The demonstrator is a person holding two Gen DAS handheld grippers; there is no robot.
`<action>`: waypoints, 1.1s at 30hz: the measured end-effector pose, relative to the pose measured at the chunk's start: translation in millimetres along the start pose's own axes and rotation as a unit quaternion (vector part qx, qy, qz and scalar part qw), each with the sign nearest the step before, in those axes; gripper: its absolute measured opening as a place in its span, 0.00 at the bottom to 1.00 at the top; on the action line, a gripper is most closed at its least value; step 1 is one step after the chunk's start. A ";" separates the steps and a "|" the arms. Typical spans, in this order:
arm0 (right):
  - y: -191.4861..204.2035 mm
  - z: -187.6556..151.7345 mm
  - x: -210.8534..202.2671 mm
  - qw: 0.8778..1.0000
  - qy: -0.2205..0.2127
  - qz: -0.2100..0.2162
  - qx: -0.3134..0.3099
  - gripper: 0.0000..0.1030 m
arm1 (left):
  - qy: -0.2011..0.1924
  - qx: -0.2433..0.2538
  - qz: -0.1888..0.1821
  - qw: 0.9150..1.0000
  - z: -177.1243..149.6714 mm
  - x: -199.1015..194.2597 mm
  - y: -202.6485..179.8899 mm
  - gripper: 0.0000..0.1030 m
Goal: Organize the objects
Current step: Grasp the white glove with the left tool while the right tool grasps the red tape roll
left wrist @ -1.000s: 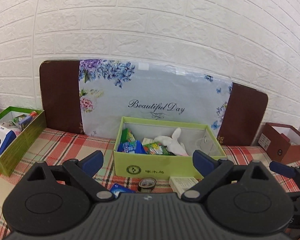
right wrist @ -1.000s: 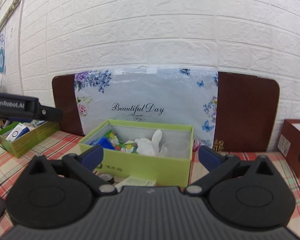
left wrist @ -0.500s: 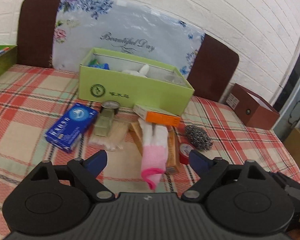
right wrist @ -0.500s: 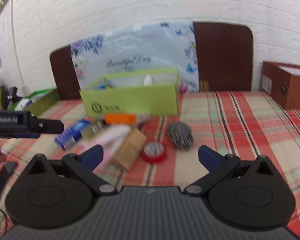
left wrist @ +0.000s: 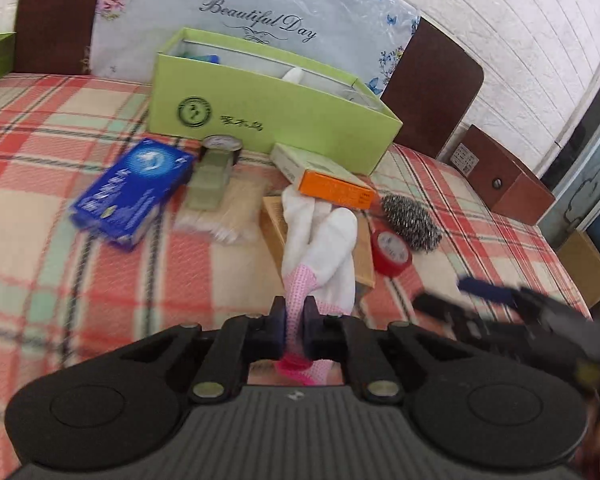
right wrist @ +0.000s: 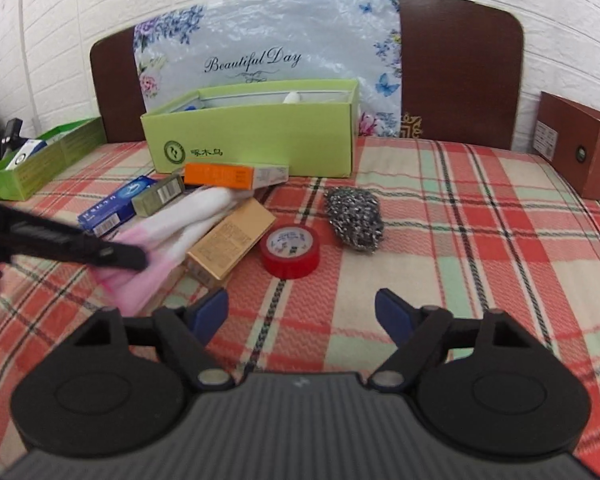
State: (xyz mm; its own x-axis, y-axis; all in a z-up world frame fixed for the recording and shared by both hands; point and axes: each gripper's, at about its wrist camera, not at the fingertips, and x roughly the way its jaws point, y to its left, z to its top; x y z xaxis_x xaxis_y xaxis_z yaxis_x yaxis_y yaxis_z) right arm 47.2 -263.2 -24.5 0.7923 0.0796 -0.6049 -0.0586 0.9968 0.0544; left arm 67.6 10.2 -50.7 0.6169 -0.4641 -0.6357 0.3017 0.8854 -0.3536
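Note:
My left gripper (left wrist: 294,312) is shut on the pink cuff of a white and pink sock (left wrist: 320,240), which lies over a tan box (left wrist: 364,248); the sock (right wrist: 188,216) also shows in the right wrist view. My right gripper (right wrist: 302,312) is open and empty, low over the plaid cloth just in front of a red tape roll (right wrist: 290,250). A steel scourer (right wrist: 354,216), an orange box (right wrist: 224,176), a blue box (left wrist: 132,196) and a small green box (left wrist: 210,180) lie in front of the green box (left wrist: 268,120).
A second green box (right wrist: 40,160) with items stands at the far left. A brown box (right wrist: 580,152) stands at the right. A floral bag (right wrist: 260,40) and a brown board (right wrist: 460,68) lean on the white brick wall behind.
Both grippers tilted down and came closer to the table. My left gripper went from open to shut on the sock's pink cuff. The right gripper stayed open.

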 end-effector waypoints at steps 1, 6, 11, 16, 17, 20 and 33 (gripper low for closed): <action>0.4 2.4 6.7 1.000 0.000 0.003 -0.004 0.75 | 0.002 0.006 0.005 1.000 -4.6 -8.9 3.3 0.06; -2.6 16.9 47.6 1.000 0.015 0.018 -0.013 0.72 | -0.007 0.009 0.025 1.000 -16.4 -37.6 18.0 0.35; -1.1 24.9 69.9 0.999 0.028 0.034 -0.011 0.44 | -0.024 0.052 0.032 0.998 -11.0 -29.9 -0.5 0.68; -3.9 9.3 40.5 0.998 0.027 0.051 0.006 0.44 | -0.012 0.088 0.052 0.995 -8.5 1.3 -15.1 0.76; -2.7 2.5 29.5 0.998 0.028 0.048 0.005 0.44 | -0.009 0.090 0.059 0.994 -8.4 7.4 -15.8 0.77; 1.4 -17.9 3.2 0.998 0.037 0.057 0.005 0.44 | 0.008 0.084 0.080 0.993 -11.8 22.7 -12.4 0.70; 22.7 -31.7 -18.6 0.998 0.030 0.050 -0.008 0.64 | 0.006 0.019 0.066 0.998 -28.1 -8.2 -1.3 0.36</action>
State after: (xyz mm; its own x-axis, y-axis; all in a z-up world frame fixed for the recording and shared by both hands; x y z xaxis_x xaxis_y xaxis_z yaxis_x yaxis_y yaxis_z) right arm 11.9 -241.9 -37.2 0.7441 0.1785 -0.6438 -0.1458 0.9838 0.1042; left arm 41.7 12.1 -64.3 0.6446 -0.3430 -0.6833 0.2460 0.9392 -0.2393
